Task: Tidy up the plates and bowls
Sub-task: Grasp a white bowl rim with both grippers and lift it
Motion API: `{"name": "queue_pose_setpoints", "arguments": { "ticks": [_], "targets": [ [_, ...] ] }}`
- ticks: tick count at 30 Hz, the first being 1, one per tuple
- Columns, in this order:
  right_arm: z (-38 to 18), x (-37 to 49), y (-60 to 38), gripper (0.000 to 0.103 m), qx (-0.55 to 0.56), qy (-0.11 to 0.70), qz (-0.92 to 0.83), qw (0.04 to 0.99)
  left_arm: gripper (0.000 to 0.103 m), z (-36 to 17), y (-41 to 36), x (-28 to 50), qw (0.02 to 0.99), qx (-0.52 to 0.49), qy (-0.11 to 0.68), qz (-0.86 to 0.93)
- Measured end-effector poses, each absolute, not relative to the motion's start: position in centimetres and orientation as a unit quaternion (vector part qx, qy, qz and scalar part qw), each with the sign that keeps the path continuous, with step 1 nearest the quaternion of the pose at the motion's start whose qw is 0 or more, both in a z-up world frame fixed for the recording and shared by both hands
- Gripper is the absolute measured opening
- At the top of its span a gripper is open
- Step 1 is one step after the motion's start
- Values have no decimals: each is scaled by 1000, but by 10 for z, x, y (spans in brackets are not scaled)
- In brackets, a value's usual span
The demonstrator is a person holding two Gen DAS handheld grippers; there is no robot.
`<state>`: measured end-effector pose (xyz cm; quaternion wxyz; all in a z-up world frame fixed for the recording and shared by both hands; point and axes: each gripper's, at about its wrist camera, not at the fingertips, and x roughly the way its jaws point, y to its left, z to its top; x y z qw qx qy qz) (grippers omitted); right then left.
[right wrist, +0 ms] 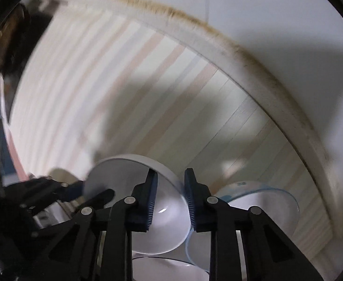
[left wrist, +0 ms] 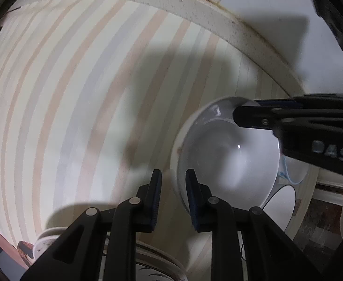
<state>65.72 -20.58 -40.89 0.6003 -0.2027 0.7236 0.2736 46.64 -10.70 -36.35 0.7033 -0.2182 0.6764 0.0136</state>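
Above striped table [left wrist: 77, 93], white bowl [left wrist: 227, 154] tilted sideways

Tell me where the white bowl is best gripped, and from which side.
Take the white bowl by its thin rim, one finger inside, one outside. It is tilted with its opening facing the right gripper, and its right rim edge lies between the fingers, so come from that side.
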Motion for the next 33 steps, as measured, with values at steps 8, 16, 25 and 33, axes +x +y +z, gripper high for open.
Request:
{"name": "queue_pose_setpoints", "arguments": {
  "ticks": [8, 16, 25, 33],
  "targets": [
    [-425, 667, -222, 17, -126, 768, 261, 571, 13, -361, -90, 478, 706, -217, 674, 32],
    [-433, 671, -240, 14, -50, 786, 253, 562, 13, -362, -72, 478, 701, -201, 683, 38],
    [-403, 658, -276, 14, 12, 785, 249, 568, 13, -311, -72, 490, 726, -170, 666, 26],
    [-338, 620, -314, 14, 51, 765, 244, 594, 13, -249, -92, 468, 754, -124, 645, -17]
  ]
}}
